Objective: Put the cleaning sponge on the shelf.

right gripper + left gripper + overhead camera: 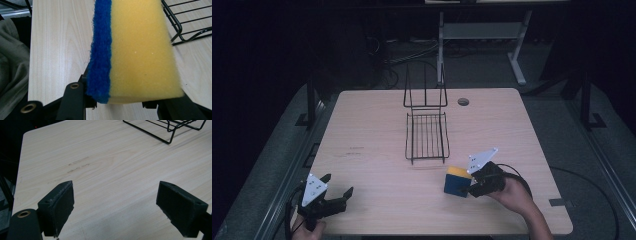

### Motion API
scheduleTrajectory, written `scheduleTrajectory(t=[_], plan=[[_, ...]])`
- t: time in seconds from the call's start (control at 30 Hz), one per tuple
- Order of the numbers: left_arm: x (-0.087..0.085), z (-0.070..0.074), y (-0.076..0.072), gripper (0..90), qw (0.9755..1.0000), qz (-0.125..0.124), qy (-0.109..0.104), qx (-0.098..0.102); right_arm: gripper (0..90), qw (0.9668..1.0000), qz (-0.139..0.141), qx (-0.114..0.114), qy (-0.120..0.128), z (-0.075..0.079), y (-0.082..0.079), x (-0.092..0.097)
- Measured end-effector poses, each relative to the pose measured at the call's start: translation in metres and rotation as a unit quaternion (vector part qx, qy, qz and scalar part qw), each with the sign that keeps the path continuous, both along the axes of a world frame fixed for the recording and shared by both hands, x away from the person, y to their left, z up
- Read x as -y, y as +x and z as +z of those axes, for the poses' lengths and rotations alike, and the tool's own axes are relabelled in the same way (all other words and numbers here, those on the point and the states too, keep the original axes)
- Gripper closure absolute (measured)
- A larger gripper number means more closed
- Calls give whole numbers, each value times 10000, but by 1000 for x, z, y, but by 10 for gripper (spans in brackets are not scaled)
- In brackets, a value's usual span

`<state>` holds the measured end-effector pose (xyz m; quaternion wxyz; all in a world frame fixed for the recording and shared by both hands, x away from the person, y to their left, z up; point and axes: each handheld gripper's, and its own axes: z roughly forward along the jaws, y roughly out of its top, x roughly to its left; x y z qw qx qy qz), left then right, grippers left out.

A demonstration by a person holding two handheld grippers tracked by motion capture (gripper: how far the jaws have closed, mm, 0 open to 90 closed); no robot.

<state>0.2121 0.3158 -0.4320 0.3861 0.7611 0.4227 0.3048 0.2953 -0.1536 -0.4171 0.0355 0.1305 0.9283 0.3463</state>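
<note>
Clamping the sponge (pixel 135 50) between its 2 black jaws, the right gripper (pixel 470 189) holds it at the near right of the table (pixel 377 190), just this side of the wire rack (pixel 427 136). In the right gripper view the sponge stands on edge between the jaws: its blue scouring layer lies against the jaw at the picture's left, and the yellow foam against the one at the picture's right, with the jaws' tips hidden under it. The sponge runs well out beyond the jaws, away from the hand. From the high view, the sponge (pixel 457 181) shows its yellow face on top and a blue side toward the near edge, and it sits directly left of the gripper's dark body. Whether it rests on the wood or is lifted just clear, I cannot tell.

The person's right hand (pixel 512 192) grips the tool from the near right, and the grey 3-cornered plate (pixel 481 160) stands tilted above it.

Over at the near left corner, the left gripper (pixel 338 186) hangs with its 2 jaws wide apart and only bare wood between them. Its pads (pixel 60 205) show worn, dusty edges in the left gripper view. The rack's near edge (pixel 165 132) lies well beyond them, toward the far right.
</note>
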Motion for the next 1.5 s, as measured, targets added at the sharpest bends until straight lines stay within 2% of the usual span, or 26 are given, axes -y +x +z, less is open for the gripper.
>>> scheduleTrajectory(t=[0.2, 0.27, 0.57, 0.67, 1.5], plan=[[0, 0, 0, 141, 10000, 3, -7, 1, 563, 10000, 51, 31, -1, 3, 3, -3], [0, 0, 0, 141, 10000, -8, -1, 18, 563, 9999, 100, 53, 67, 5, 5, -4], [0, 0, 0, 141, 10000, -3, 4, -6, 564, 9998, 155, 96, 27, 11, 7, -9], [0, 0, 0, 141, 10000, -3, -14, -6, 564, 9997, 179, 124, 90, 14, 9, -11], [-1, 1, 0, 141, 10000, -19, -1, -13, 564, 9991, 319, 281, 35, 30, 20, -25]])
